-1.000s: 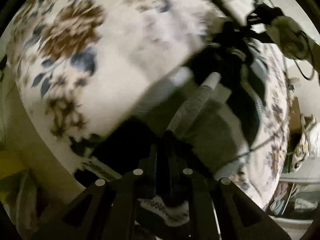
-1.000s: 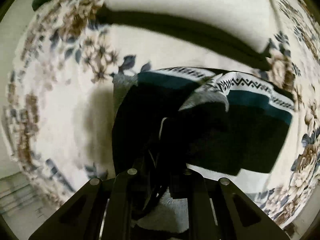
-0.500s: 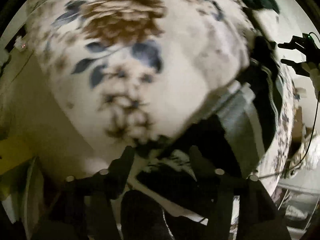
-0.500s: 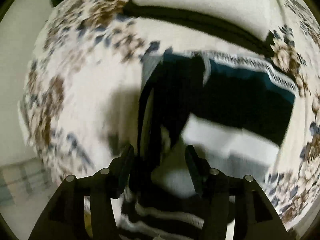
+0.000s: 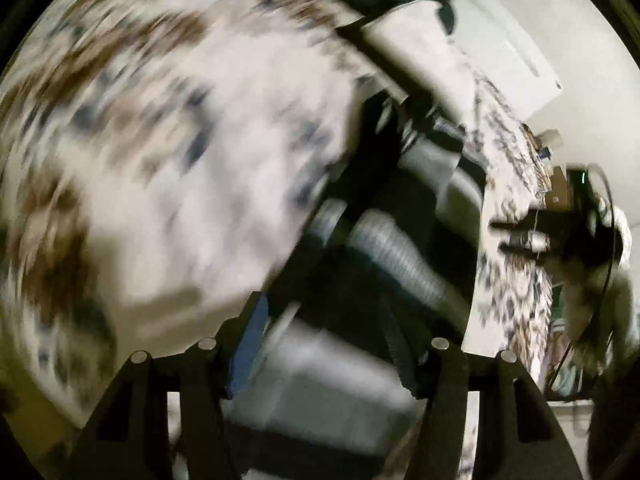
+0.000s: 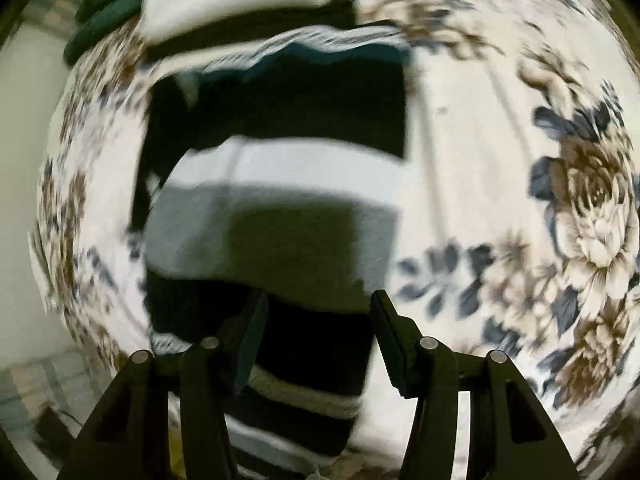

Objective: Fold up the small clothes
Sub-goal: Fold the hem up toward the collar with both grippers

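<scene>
Right wrist view shows your right tool (image 6: 318, 326) spread open above the folded garment (image 6: 276, 216) on the floral bed (image 6: 500, 168). Your left tool (image 5: 324, 344) also gapes, the garment below it, gripping nothing.

Black, grey, white striped garment (image 6: 280, 216) (teal edge), brown-blue floral bedspread (image 6: 520, 200)

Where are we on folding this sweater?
Done: the sweater lies folded over on the floral sheet, grey band on top. In hand: nothing; right claw and left claw have just opened and stand empty above it. Left: any further fold; I can't tell whether one's needed.
</scene>
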